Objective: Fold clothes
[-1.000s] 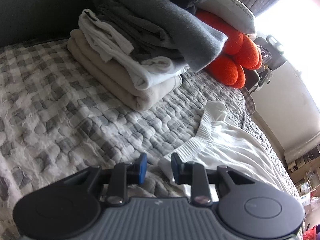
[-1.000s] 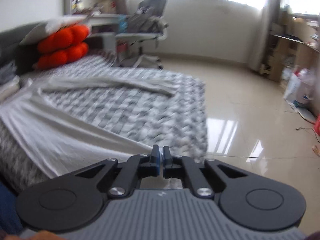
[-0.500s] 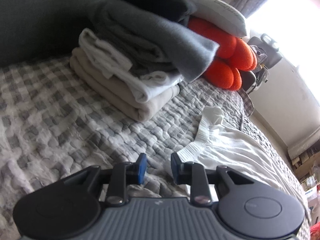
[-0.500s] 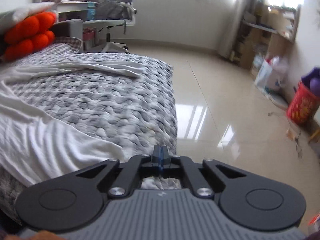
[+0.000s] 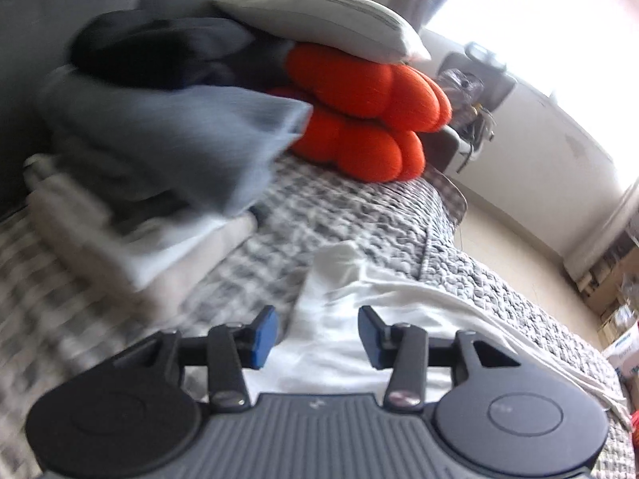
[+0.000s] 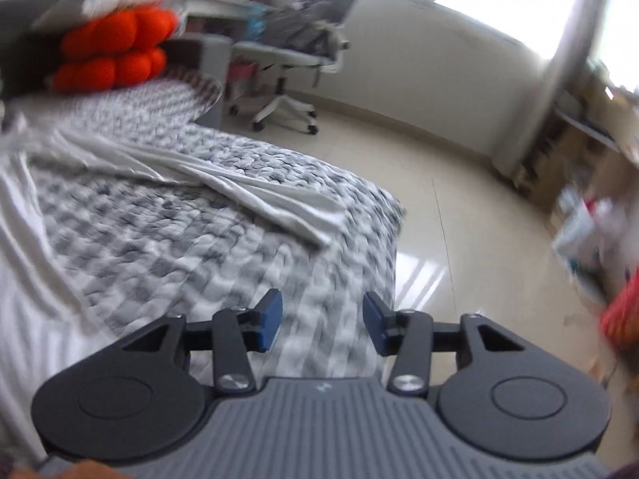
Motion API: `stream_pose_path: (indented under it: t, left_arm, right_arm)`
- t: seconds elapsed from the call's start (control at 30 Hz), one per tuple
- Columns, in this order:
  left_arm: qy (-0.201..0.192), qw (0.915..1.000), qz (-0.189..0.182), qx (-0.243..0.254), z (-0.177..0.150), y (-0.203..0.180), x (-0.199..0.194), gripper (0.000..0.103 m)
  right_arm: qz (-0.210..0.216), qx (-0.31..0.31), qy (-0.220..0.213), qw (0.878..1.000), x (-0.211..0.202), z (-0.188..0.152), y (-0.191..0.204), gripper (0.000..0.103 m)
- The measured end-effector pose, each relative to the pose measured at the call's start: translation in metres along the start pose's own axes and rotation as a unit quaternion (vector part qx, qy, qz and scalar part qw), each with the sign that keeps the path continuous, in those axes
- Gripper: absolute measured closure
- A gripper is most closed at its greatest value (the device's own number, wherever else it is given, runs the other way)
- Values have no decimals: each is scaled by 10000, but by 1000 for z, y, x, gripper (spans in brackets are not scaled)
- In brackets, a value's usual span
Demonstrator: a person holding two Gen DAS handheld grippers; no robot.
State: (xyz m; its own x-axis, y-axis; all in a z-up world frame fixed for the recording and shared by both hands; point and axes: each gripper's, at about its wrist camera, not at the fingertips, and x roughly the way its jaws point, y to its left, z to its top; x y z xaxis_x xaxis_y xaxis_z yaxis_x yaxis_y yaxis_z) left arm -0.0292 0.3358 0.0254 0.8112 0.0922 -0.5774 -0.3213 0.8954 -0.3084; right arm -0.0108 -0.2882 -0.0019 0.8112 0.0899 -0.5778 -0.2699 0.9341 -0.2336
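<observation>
A white garment lies spread on the grey checked bedspread. My left gripper hovers over its ribbed waistband end with jaws opening and nothing pinched between the blue pads. In the right wrist view the same white garment stretches across the bedspread, one leg reaching toward the bed's corner and a second part lying at the left edge. My right gripper hangs above the bedspread near the bed's front edge, jaws opening, nothing between them.
A stack of folded clothes, beige, white and grey, stands at the left by the headboard. An orange cushion under a white pillow lies behind it. An office chair and cluttered shelves stand on the tiled floor.
Both grippers went from narrow or shut to open. The left rose and swung right over the garment's waistband. The right let go and swung back toward the bed.
</observation>
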Motion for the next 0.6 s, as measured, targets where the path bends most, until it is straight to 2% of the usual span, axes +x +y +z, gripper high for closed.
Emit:
stream_pose_path:
  t: [0.13, 0.23, 0.37, 0.47, 0.5, 0.53, 0.57, 0.6]
  left_arm:
    - [77, 9982, 84, 596, 12, -32, 29, 44]
    - [187, 9949, 298, 943, 18, -47, 58, 44]
    - [314, 9889, 642, 1303, 28, -55, 95, 43]
    - [393, 9864, 816, 1369, 32, -50, 113, 38]
    - [444, 9862, 854, 1345, 34, -48, 118, 32]
    - [495, 9860, 892, 1321, 35, -46, 124, 26]
    - [539, 9858, 936, 1286, 35, -44, 130, 26]
    - [573, 9858, 988, 1235, 35, -43, 134, 25]
  right_arm:
    - [243, -85, 25, 9997, 39, 33, -22, 54]
    - [138, -421, 134, 9989, 72, 53, -33, 54]
    - [708, -956, 274, 9925, 116, 63, -34, 54]
    - [1046, -1146, 369, 9872, 142, 68, -32, 55]
    - [1158, -1086, 359, 9867, 148, 70, -34, 57]
    - [1331, -944, 383, 9859, 153, 74, -38, 81]
    - [1526, -817, 488, 9837, 158, 77, -41, 100]
    - [1572, -848, 512, 9826, 159, 79, -39, 102]
